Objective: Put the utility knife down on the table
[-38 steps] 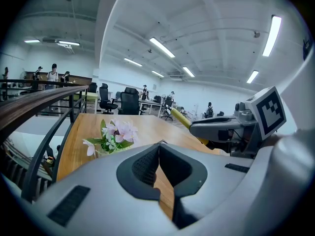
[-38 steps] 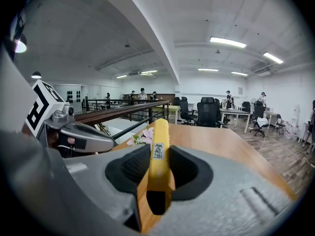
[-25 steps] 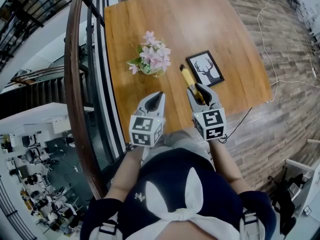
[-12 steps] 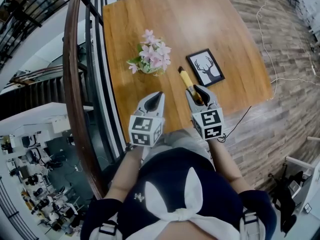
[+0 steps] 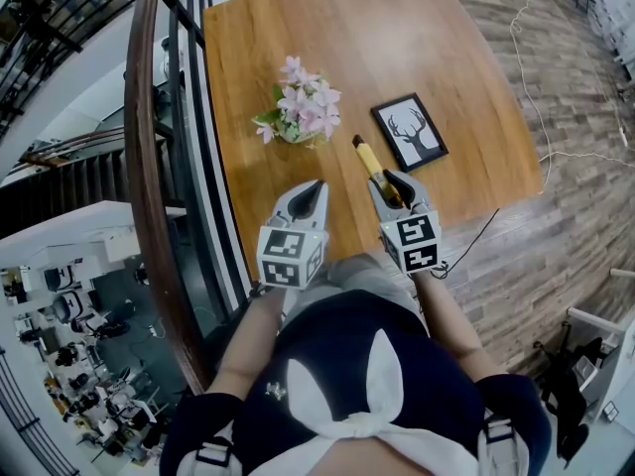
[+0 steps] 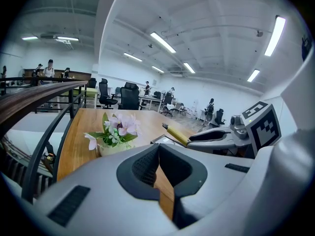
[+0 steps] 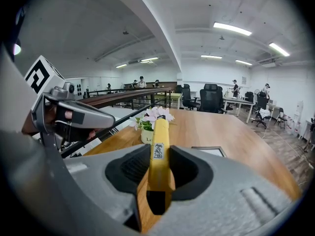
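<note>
At lower centre-left, the left tool (image 5: 316, 186) hovers with its ribbed dark pads closed on nothing. To its right, the right tool (image 5: 393, 179) clamps the slim yellow plastic utility knife (image 5: 369, 155). The knife slants over the smooth wooden counter (image 5: 397, 48), between the soft pink flowers (image 5: 303, 109) and the flat black picture frame (image 5: 409, 133). It seems not yet laid down, so touchdown and release are left.

Brightly and evenly lit from ceiling strips (image 7: 231, 28), with a pale sheen on the table (image 5: 397, 67) and only faint shadow beside the flowers (image 5: 303, 112). Heavily fisheyed, bending the railing (image 5: 141, 167) and edges; black corners in both gripper views. Slightly soft on the near jaws, sharper farther off.
</note>
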Action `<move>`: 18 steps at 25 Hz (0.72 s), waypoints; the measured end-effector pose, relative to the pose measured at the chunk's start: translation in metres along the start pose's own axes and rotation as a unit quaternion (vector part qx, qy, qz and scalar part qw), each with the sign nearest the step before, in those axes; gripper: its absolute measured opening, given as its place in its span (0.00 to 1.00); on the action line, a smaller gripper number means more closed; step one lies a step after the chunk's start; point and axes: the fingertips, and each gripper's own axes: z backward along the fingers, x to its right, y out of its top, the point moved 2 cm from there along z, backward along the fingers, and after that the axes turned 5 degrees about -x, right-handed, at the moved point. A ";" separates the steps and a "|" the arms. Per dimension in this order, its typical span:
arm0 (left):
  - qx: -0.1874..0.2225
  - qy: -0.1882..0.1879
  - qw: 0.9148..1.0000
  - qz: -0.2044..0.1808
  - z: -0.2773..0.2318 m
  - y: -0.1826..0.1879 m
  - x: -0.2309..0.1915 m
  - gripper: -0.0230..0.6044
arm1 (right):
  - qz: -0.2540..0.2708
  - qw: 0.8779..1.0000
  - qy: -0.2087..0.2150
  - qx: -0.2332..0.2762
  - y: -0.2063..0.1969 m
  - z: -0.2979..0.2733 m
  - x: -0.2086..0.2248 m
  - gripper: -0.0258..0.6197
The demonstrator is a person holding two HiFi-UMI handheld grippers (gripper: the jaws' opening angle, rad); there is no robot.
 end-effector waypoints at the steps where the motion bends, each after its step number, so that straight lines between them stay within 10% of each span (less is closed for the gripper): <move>1: -0.001 0.000 1.000 0.001 -0.001 0.000 0.000 0.07 | -0.001 1.000 0.001 -0.002 -0.002 -0.001 0.000 0.23; 18: -0.004 -0.005 1.000 0.004 -0.007 0.003 -0.001 0.07 | -0.005 0.999 0.011 -0.037 -0.024 -0.018 0.001 0.23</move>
